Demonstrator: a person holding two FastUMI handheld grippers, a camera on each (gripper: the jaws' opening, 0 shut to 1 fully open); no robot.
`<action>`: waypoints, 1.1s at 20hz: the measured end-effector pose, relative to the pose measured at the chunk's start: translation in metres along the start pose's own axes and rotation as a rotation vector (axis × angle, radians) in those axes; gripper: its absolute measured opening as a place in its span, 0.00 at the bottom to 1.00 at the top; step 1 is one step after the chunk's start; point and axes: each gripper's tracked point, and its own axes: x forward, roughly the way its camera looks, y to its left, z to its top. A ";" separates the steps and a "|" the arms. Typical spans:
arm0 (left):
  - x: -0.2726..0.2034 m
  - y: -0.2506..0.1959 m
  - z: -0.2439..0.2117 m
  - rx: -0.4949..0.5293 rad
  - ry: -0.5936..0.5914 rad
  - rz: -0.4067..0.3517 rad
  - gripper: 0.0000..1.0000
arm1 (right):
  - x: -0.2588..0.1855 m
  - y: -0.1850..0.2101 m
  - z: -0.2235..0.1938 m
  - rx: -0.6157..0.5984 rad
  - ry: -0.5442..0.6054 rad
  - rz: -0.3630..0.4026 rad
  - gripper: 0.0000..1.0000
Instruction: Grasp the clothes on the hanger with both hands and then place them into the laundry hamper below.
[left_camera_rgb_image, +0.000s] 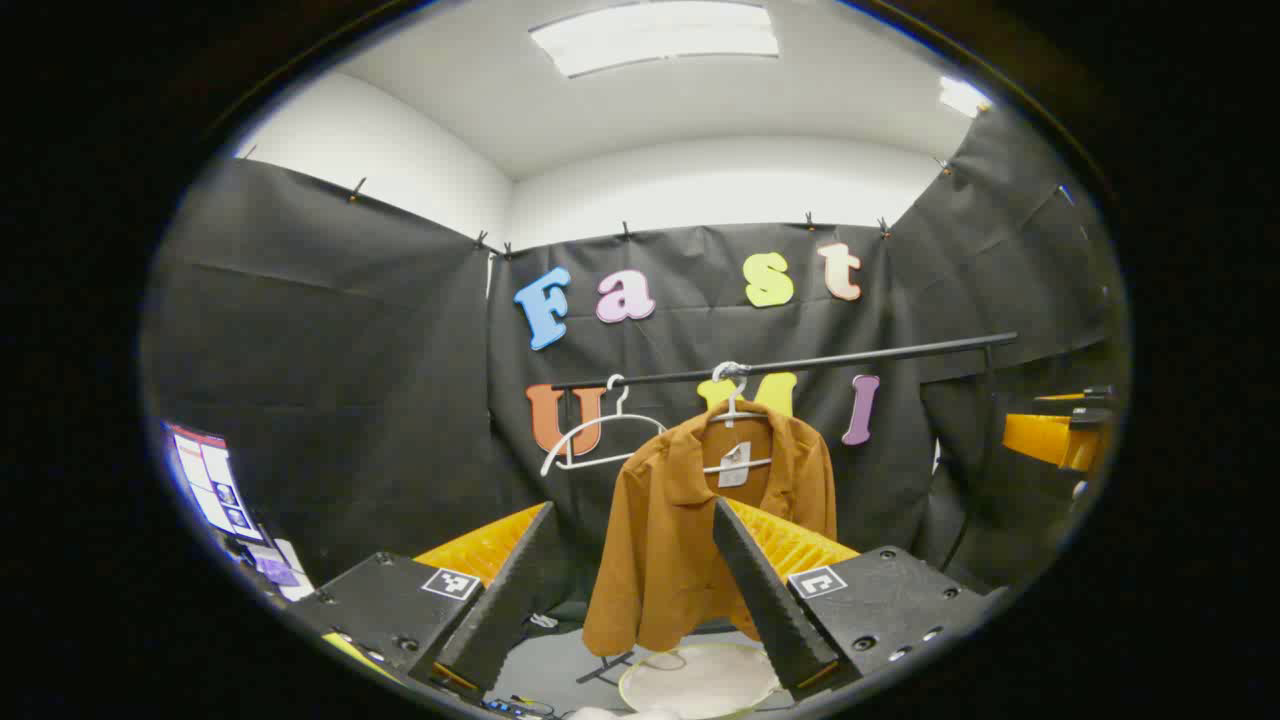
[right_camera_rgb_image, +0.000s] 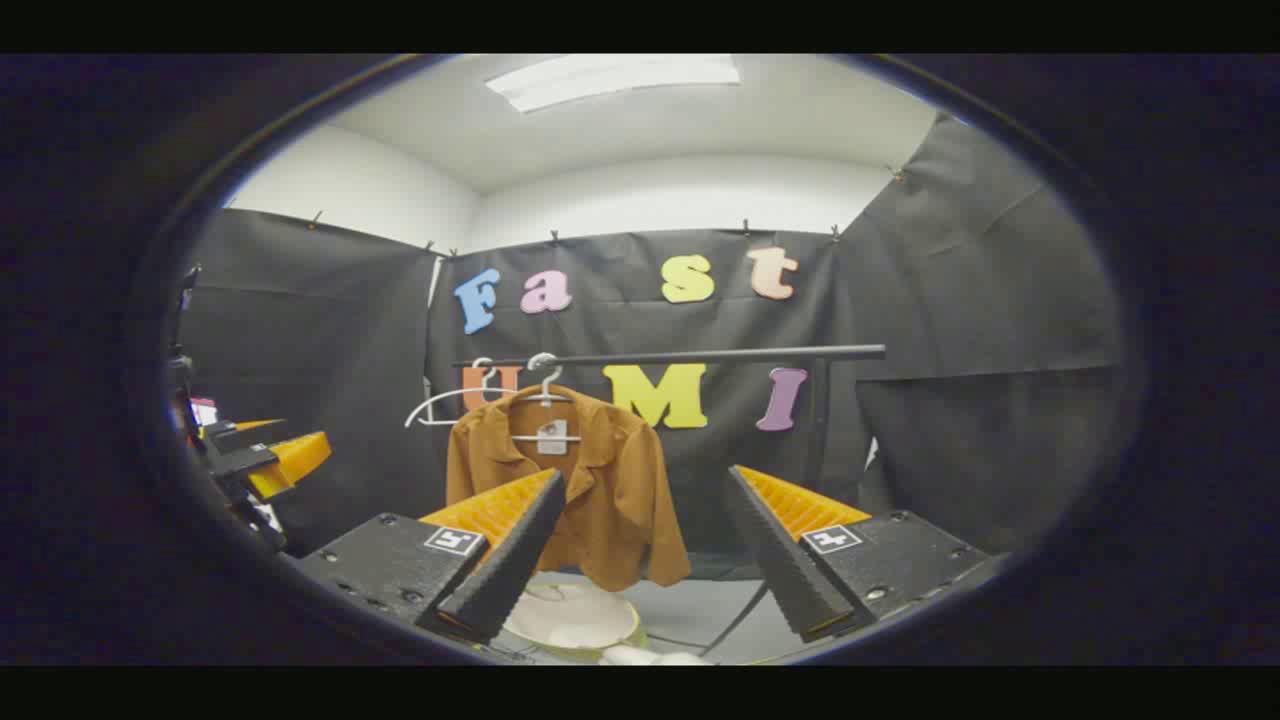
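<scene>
A brown short-sleeved shirt (left_camera_rgb_image: 690, 530) (right_camera_rgb_image: 600, 490) hangs on a white hanger (left_camera_rgb_image: 735, 400) (right_camera_rgb_image: 545, 385) from a black rail (left_camera_rgb_image: 800, 362) (right_camera_rgb_image: 680, 355). Below it on the floor sits a round white hamper (left_camera_rgb_image: 700, 680) (right_camera_rgb_image: 575, 620). In the left gripper view my left gripper (left_camera_rgb_image: 640, 650) stands open, well short of the shirt, which shows between its fingers. In the right gripper view my right gripper (right_camera_rgb_image: 650, 610) is open too, with the shirt ahead and to its left. The left gripper (right_camera_rgb_image: 270, 455) also appears at the left edge of the right gripper view, and the right gripper (left_camera_rgb_image: 1060, 435) at the right edge of the left gripper view.
An empty white hanger (left_camera_rgb_image: 600, 435) (right_camera_rgb_image: 440, 400) hangs on the rail left of the shirt. The rail's black upright (right_camera_rgb_image: 818, 420) stands at its right end. A screen (left_camera_rgb_image: 215, 480) glows low on the left. The floor (right_camera_rgb_image: 700, 605) is grey.
</scene>
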 end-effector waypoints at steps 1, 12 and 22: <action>-0.001 0.004 0.001 0.001 -0.005 0.007 1.00 | 0.001 0.004 -0.001 -0.012 0.004 0.002 1.00; -0.003 0.022 -0.016 -0.029 0.018 -0.028 1.00 | 0.007 0.030 -0.022 -0.034 0.054 -0.013 1.00; 0.040 -0.012 -0.040 -0.045 0.015 -0.038 1.00 | 0.066 0.043 -0.054 -0.046 0.076 0.061 1.00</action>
